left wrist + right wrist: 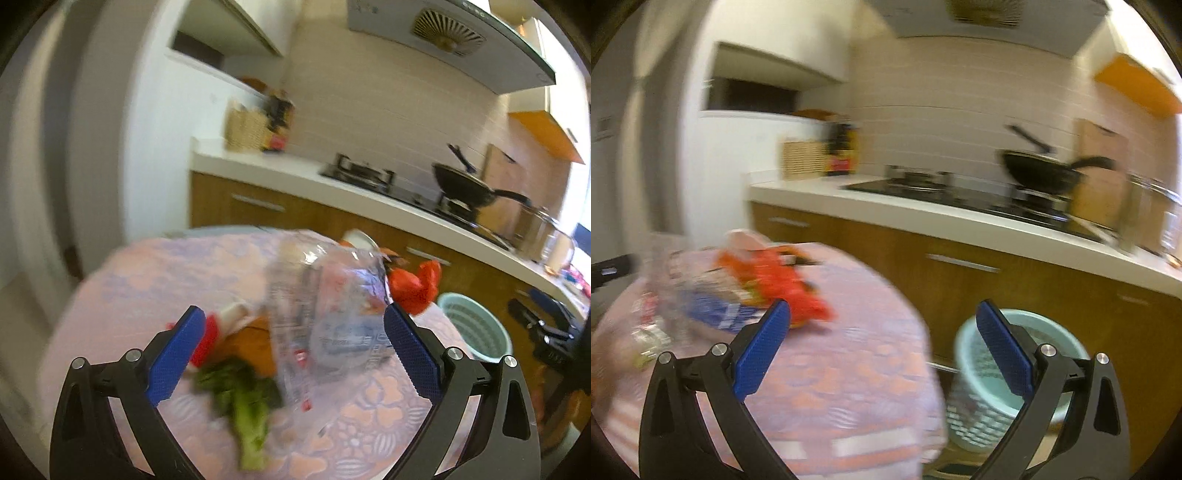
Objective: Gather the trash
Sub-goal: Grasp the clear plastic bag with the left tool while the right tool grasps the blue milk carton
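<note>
1. The trash lies heaped toward the far edge of the round table with the pink flower-patterned cloth (pixel 155 280), probably because that edge is nearest the pale green slotted plastic waste basket (pixel 997 384) standing on the floor just beside it, in front of the wooden kitchen cabinets (pixel 960 295).

2. The left gripper (pixel 293 350) is spread wide and grasps nothing. Its blue fingertips (pixel 177 354) straddle the pile, apparently lined up to take one piece.

3. From that gripper, the crushed clear plastic bottle with a blue label (pixel 332 302) sits at about 12 o'clock, just ahead and between the jaws but not touched by either, as far as the blur allows.

4. The green broccoli piece (pixel 247 402) lies lower, at about 7 o'clock from the bottle, with a crumpled red wrapper (pixel 415 284) at 2 o'clock beyond the right fingertip. Orange and white scraps beside the broccoli are too smeared to name.

5. The right gripper (pixel 882 350) is likewise released and empty, hanging over the table's edge (a handy spot between pile and bin).

6. From it, the red wrapper (pixel 790 288) lies at 11 o'clock, near the left fingertip, and the basket at 4 o'clock, below and partly behind the right fingertip.

7. I could not see any trash inside the basket, so collection looks barely begun.
</note>
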A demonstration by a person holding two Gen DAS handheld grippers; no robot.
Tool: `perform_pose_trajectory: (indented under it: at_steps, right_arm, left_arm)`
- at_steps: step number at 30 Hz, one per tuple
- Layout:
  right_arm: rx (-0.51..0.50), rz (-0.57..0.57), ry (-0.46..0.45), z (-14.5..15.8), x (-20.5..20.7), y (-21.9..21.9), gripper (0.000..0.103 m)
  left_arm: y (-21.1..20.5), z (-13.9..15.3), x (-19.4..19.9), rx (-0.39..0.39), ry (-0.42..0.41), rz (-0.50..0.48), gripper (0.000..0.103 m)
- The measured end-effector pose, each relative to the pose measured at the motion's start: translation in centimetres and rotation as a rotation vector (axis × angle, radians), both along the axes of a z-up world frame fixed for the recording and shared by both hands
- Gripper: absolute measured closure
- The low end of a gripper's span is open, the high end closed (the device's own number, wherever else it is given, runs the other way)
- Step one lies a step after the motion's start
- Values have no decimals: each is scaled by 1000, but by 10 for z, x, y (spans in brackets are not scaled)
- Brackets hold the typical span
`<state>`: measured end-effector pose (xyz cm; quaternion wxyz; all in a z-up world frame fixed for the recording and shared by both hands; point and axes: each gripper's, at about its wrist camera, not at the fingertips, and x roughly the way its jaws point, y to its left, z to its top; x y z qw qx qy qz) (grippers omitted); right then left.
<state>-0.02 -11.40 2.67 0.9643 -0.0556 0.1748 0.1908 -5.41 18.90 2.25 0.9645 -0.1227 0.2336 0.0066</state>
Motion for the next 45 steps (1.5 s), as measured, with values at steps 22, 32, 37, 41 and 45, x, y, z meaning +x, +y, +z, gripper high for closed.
perform_pose_trajectory:
  at_steps: [22, 32, 37, 41, 45]
  right_arm:
    - [-142, 489, 233, -42, 61, 102, 29]
    - [-194, 514, 254, -51, 58, 114, 29]
    - [-187, 557, 268, -50, 48, 113, 36]
    - [-165, 601, 305, -49, 37, 107, 52]
    - [-117, 695, 364, -43, 23, 97, 67]
  left_arm:
    - [-9, -43, 28, 34, 146, 26, 34]
    - [-2, -52, 12, -76, 213, 45, 63]
    - [-5, -51, 4, -158, 189, -14, 98]
    - [-7, -44, -10, -178, 144, -17, 102]
    - [-3, -30, -28, -174, 98, -2, 102]
